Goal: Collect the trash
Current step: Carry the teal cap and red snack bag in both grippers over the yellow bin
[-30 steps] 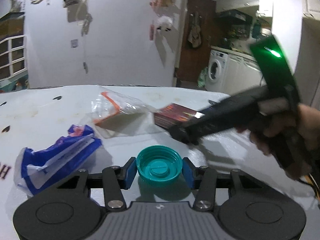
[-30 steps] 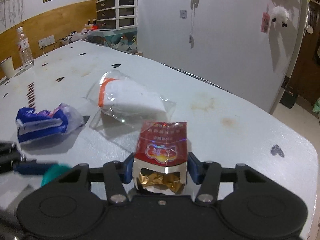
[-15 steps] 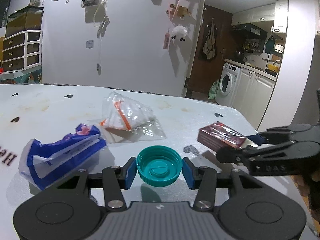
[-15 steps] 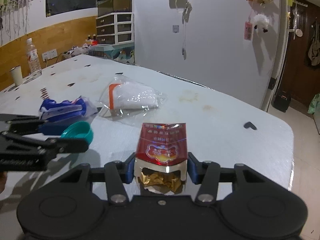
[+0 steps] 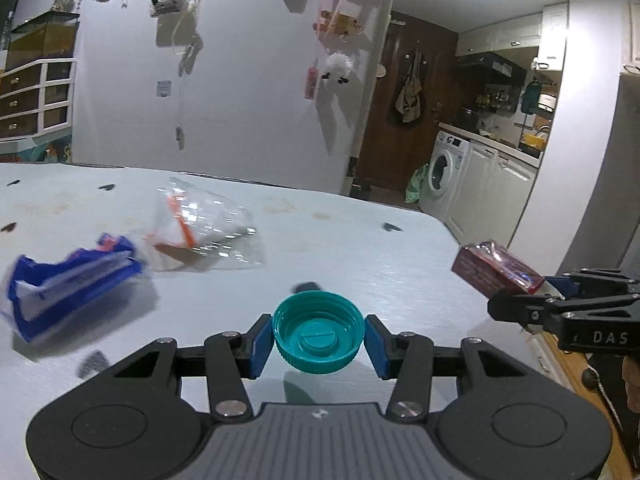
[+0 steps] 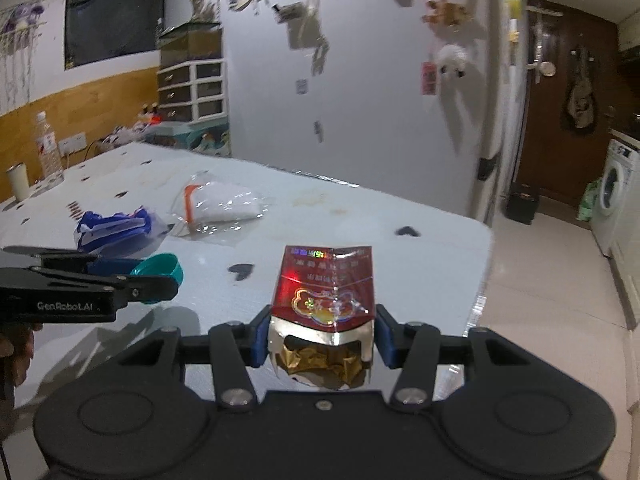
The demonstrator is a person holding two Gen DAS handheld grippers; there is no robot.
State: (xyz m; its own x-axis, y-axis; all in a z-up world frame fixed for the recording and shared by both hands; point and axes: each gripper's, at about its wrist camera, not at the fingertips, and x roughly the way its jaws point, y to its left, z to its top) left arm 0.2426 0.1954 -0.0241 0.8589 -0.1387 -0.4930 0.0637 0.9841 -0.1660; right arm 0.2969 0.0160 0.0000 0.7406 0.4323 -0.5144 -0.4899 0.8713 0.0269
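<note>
Your left gripper pinches a teal bottle cap between its blue pads, open side facing the camera, held clear above the pale table. Your right gripper clamps a red cigarette pack by its sides; the pack stands upright between the pads, its torn lower end showing crumpled gold foil.

On the table, beyond both tools, lie two pieces you have not picked up: a blue and white wrapper and, just beside it, a clear plastic bag with an orange strip. From the left wrist they sit ahead and to the left of the cap, the wrapper nearer. From the right wrist the wrapper and the bag lie ahead and to the left of the pack.

The left wrist view shows the right gripper from the side, at the table's right edge, with the pack sticking out past its fingers, and a kitchen with a washing machine behind. The right wrist view shows the left gripper side-on with the cap at its tip, plus a water bottle and a cup at the table's far left end.
</note>
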